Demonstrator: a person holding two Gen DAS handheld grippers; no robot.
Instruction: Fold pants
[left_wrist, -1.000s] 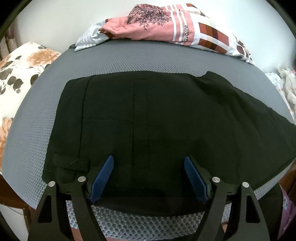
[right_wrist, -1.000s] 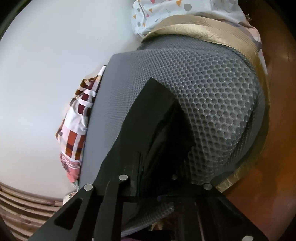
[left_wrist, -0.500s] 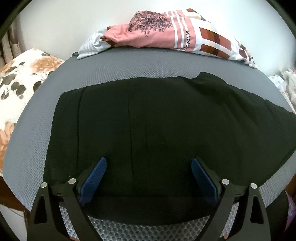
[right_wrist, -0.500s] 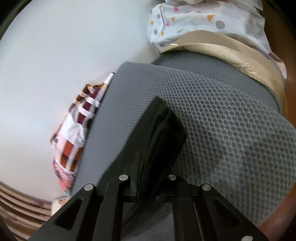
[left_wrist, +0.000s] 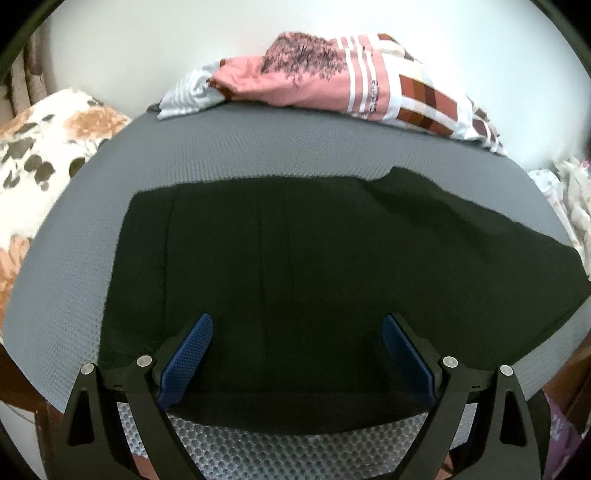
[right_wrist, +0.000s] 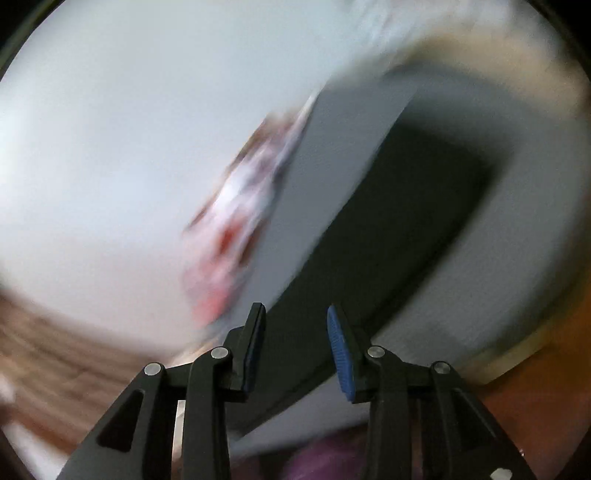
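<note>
Floral pillow (left_wrist: 33, 155): far left, beside the grey mesh pad.
Grey mesh pad (left_wrist: 277, 158): covers the work surface and carries the clothing.
Pink printed cloth (left_wrist: 332, 85): bunched at the far edge of the pad, against the white wall (left_wrist: 147, 40).
Black pants (left_wrist: 314, 266): spread flat across the middle of the pad, reaching from left of centre out to the right edge; near hem close to the pad's front border.
Left gripper (left_wrist: 297, 354): low over the near part of the pants, jaws spread wide. Blue pads (left_wrist: 186, 356) stand well apart with only flat black fabric below them; nothing is pinched.
Right gripper (right_wrist: 295, 349): view heavily blurred. Jaws have just been opening and stand partly apart; blue pads (right_wrist: 340, 354) show a clear gap, nothing clamped between them.
Pants, right view (right_wrist: 388, 236): a dark band on the pad beyond the fingertips, apart from them.
Wooden floor (right_wrist: 546, 373): brown, at the right.
</note>
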